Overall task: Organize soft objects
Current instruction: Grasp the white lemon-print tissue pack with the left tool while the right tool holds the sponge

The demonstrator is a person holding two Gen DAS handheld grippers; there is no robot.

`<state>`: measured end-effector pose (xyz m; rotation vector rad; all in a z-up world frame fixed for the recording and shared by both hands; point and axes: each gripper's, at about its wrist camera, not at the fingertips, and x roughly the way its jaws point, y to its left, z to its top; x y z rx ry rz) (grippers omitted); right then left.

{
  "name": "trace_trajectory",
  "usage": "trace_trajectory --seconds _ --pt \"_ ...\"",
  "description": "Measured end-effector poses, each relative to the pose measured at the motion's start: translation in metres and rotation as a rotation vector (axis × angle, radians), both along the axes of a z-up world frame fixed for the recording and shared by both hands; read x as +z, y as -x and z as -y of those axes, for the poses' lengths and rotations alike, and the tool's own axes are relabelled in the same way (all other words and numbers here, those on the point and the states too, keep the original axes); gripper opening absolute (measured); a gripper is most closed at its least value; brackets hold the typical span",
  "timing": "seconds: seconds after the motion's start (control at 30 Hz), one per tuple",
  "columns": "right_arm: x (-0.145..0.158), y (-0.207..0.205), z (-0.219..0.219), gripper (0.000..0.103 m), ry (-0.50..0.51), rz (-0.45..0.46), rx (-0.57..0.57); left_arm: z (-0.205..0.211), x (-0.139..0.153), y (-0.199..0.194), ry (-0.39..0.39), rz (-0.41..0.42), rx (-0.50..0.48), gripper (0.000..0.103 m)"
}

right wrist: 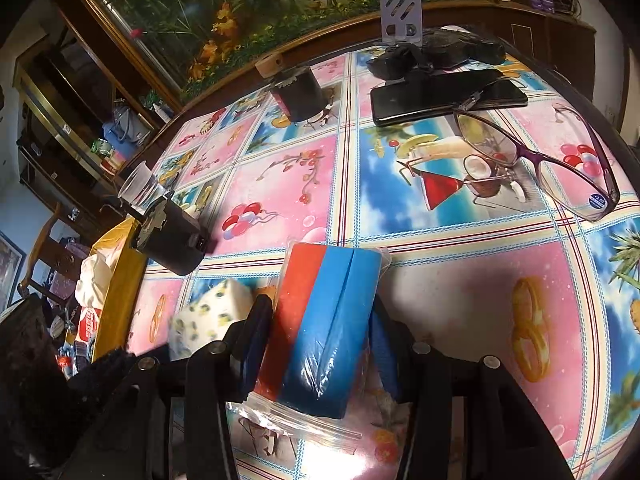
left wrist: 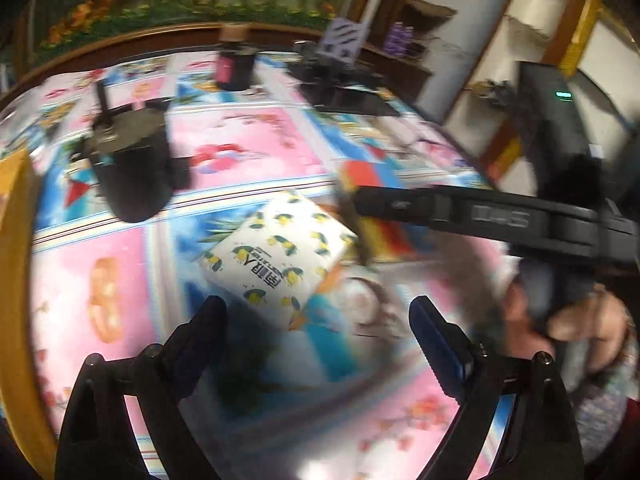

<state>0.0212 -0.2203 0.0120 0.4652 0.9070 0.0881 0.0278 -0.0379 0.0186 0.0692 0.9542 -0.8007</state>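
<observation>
We see the left hand-held gripper (left wrist: pixel 318 322) released, its jaws spread wide above the bench (left wrist: pixel 248 140); the lemon-print tissue pack (left wrist: pixel 280 252) lies on the cloth just ahead of its fingertips, touched by neither. Our right hand-held gripper (right wrist: pixel 320 320) is clenched on the bagged red and blue sponge pack (right wrist: pixel 326 320), which stands upright between its fingers, the tissue pack just to its left.

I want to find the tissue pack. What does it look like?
Look at the colourful tablecloth with pink and blue squares. Near its front edge, ahead of the open left hand-held gripper, lies a small soft tissue pack. It is the only white thing there, dotted with little yellow lemons and green leaves.
</observation>
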Motion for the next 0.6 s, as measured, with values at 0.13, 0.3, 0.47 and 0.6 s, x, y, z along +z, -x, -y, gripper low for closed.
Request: trace_trajectory --seconds 0.13,0.3,0.47,0.6 --pt "0.0 0.0 0.0 0.051 0.0 -0.003 -0.004 -0.002 0.005 0.002 -0.036 0.085 0.069 0.091" --pt "0.0 0.0 0.001 0.051 -0.006 -0.008 -0.009 0.006 -0.003 -0.005 -0.085 0.077 0.1 0.091" --pt "0.002 0.0 0.0 0.051 0.036 -0.015 -0.023 0.026 -0.007 -0.008 -0.188 0.148 0.076 0.091" --pt "0.002 0.0 -0.001 0.051 0.068 -0.019 -0.019 0.027 -0.01 -0.015 -0.223 0.145 0.127 0.063"
